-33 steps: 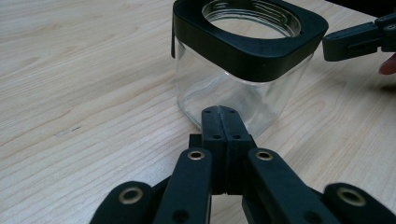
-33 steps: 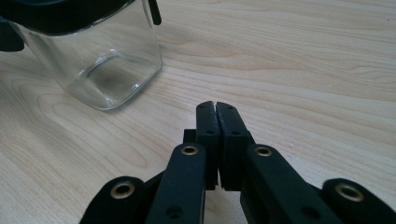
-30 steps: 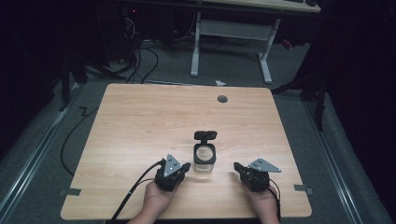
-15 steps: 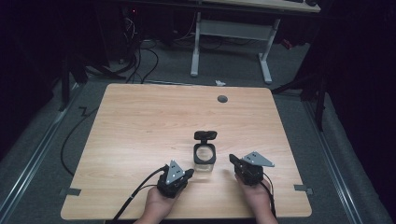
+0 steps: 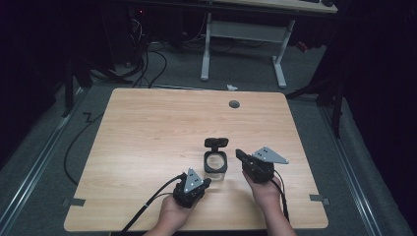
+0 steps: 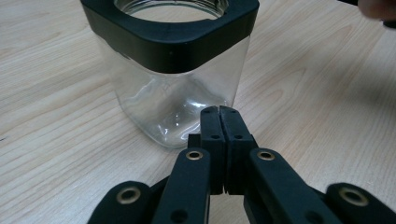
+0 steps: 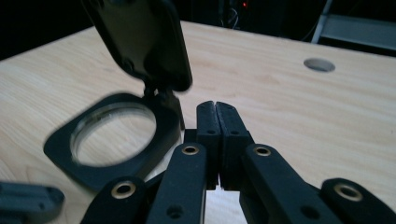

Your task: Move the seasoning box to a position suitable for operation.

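A square clear glass jar with a black collar stands upright on the wooden tabletop, toward the near edge and between the two hands. Its hinged black lid is flipped open and stands up at the far side of the mouth, which leaves the opening free from above. Through the glass in the left gripper view the jar appears empty; only reflections and the wood grain beneath it show.

The left hand-held gripper sits low at the jar's near left corner, its jaws pressed flat together with nothing between them. In its own view the tips are right at the base of the glass; whether they touch it cannot be told. That low, close placement looks suited to steadying or nudging the jar rather than grasping it.

The right hand-held gripper is held higher, just beside the collar on the jar's right, and its jaws are likewise closed on nothing. In its own view the tips are level with the hinge of the raised lid, beside the collar, a position from which the lid could probably be pushed down.

A round grommet hole lies well apart, near the tabletop's far edge.
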A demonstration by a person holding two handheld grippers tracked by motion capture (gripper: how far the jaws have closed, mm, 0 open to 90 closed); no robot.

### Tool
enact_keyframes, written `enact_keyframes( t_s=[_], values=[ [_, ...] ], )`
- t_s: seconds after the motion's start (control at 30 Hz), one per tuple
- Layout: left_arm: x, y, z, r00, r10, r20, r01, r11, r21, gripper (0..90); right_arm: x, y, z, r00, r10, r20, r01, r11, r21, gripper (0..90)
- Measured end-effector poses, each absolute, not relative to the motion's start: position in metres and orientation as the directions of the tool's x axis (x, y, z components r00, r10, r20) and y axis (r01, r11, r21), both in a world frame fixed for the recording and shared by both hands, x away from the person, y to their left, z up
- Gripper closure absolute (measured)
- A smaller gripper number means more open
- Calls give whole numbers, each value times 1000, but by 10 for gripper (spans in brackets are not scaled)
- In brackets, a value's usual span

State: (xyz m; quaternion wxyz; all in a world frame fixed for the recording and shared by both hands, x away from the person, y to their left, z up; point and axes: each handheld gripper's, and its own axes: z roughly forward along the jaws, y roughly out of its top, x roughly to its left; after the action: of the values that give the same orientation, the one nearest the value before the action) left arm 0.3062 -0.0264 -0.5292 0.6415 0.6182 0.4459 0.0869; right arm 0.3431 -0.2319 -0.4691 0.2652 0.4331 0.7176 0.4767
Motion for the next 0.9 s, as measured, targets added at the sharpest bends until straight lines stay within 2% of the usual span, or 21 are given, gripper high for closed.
enact_keyframes(
  t_s=[0.37, 0.9],
  values=[
    [310, -31, -529, 585, 655, -478, 449, 228, 864, 898, 362, -224, -429, -499, 866, 19, 309, 158, 938, 894],
    [313, -33, -532, 582, 659, -476, 447, 230, 865, 900, 379, -199, -394, -543, 840, 7, 245, 151, 958, 893]
  ],
)
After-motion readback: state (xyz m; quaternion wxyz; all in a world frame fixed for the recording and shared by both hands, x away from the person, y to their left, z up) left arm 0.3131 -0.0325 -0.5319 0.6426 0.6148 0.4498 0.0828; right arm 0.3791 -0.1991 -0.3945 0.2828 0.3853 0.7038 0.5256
